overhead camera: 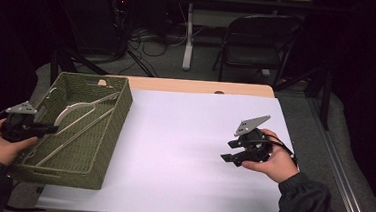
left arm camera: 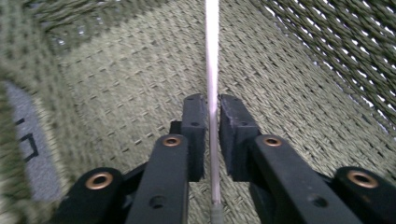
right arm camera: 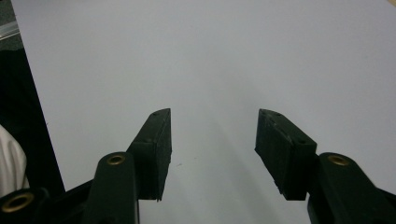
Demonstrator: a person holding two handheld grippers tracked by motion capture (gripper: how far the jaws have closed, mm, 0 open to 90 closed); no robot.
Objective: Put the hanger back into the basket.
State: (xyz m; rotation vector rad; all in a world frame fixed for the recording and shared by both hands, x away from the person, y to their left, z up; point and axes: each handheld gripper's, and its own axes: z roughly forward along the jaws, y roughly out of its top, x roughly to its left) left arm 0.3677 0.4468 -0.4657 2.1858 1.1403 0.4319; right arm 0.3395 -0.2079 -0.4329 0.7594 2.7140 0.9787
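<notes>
- basket first: green woven rectangular basket [overhead camera: 105, 130] sits on the left part of the white table sheet [overhead camera: 184, 136], w/ a pale thin wire hanger [overhead camera: 77, 113] lying inside it.
- left gripper [overhead camera: 49, 128] reaches over the basket's near-left rim, pointing in.
- left gripper view: the hanger's thin pale rod [left arm camera: 212, 93] runs straight btwn the two black jaws; narrow gaps either side, pads not pressing on it, so grip is loose.
- right gripper [overhead camera: 228, 157] rests on the sheet, well apart from the basket, jaws wide, nothing btwn them.
</notes>
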